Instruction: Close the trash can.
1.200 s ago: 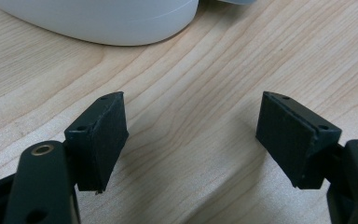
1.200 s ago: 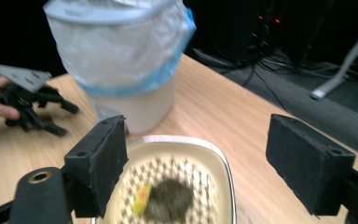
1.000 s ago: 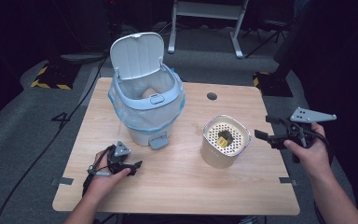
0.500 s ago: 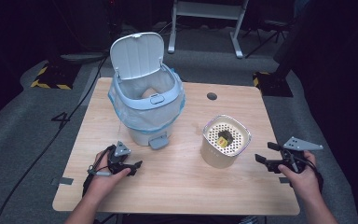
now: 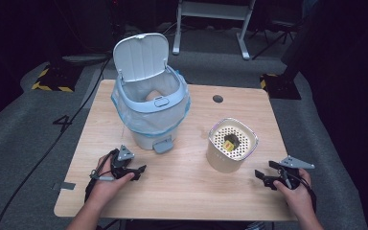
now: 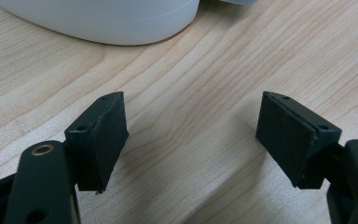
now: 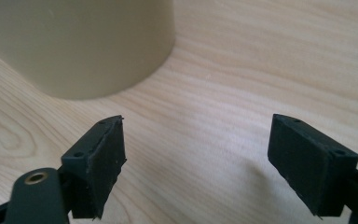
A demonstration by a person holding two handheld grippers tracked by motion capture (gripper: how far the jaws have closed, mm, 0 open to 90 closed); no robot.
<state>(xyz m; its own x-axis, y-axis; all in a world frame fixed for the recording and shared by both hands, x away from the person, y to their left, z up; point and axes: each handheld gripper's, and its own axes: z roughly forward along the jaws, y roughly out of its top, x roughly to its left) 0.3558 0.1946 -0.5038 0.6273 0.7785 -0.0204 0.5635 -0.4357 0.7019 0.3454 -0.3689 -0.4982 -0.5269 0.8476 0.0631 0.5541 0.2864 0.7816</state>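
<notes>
A pale blue pedal bin [image 5: 152, 108] with a clear liner stands at the table's back left, its lid up. Its white base [image 6: 102, 21] fills the top of the left gripper view. A cream perforated canister [image 5: 232, 143] holds a small yellow object [image 5: 229, 144]; its side [image 7: 74, 42] looms in the right gripper view. My left gripper [image 5: 135, 171] rests low on the wood in front of the bin, jaws apart around bare table [image 6: 191, 133]. Down at the table's right front, my right gripper [image 5: 263, 178] is open just right of the canister, its pads [image 7: 105, 161] empty.
The wooden table [image 5: 182, 191] has a dark round hole [image 5: 217, 98] near its back edge. A black cable [image 5: 52, 143] runs across the grey floor at left. Metal stand legs [image 5: 211, 19] sit behind the table.
My right gripper has come down from mid-air beside the table's right edge to the tabletop near the canister. The left gripper has stayed put.
</notes>
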